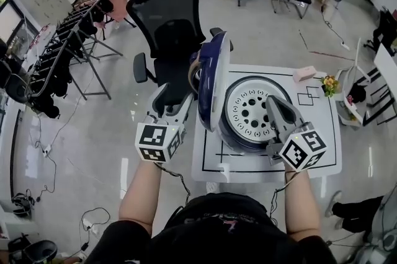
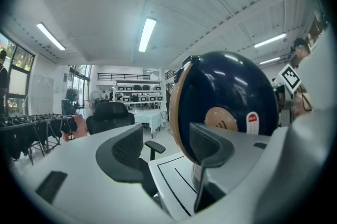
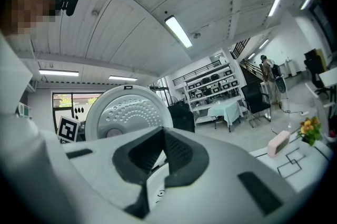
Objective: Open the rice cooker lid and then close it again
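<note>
The rice cooker (image 1: 245,142) stands on a white mat, its dark blue lid (image 1: 211,80) swung up and standing upright at the left. The open body shows a silver round surface with holes (image 1: 248,111). My left gripper (image 1: 175,105) is open just left of the lid's outer face. In the left gripper view the gripper (image 2: 168,146) has nothing between its fingers, and the blue lid (image 2: 226,107) fills the space beyond the right finger. My right gripper (image 1: 273,103) is shut over the body's right side. In the right gripper view the gripper (image 3: 160,157) points at the lid's silver inner plate (image 3: 126,110).
The white mat with black lines (image 1: 322,132) carries a pink box (image 1: 304,74) and a small bunch of flowers (image 1: 329,84) at its far right. A black office chair (image 1: 164,27) stands behind the cooker, a clothes rack (image 1: 62,46) to the far left.
</note>
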`<state>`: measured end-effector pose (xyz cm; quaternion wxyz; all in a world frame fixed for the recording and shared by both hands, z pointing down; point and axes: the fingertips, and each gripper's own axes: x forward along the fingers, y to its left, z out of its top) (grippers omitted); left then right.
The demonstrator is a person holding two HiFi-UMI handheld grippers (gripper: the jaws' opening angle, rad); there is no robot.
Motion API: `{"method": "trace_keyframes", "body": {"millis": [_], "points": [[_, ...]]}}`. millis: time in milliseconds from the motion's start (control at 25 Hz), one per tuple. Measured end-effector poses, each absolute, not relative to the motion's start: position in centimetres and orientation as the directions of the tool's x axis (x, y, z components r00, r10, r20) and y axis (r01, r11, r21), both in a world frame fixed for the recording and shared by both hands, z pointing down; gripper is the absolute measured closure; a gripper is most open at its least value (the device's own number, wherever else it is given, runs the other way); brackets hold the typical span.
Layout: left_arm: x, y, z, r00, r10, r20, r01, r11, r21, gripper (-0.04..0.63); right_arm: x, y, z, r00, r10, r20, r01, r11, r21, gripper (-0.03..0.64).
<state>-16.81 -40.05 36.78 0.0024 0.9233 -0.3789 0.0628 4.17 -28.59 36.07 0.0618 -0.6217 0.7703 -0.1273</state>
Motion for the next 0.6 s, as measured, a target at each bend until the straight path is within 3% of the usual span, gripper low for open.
{"method": "trace_keyframes", "body": {"millis": [600], "points": [[-17.8,-26.1,36.0,0.616,-0.78,0.106,-0.785,-0.619,0.008,0.319,3.8,-20.0,35.4,-0.36,-0.932,0.036,-0.903,0.339,-0.264,0.615]]}}
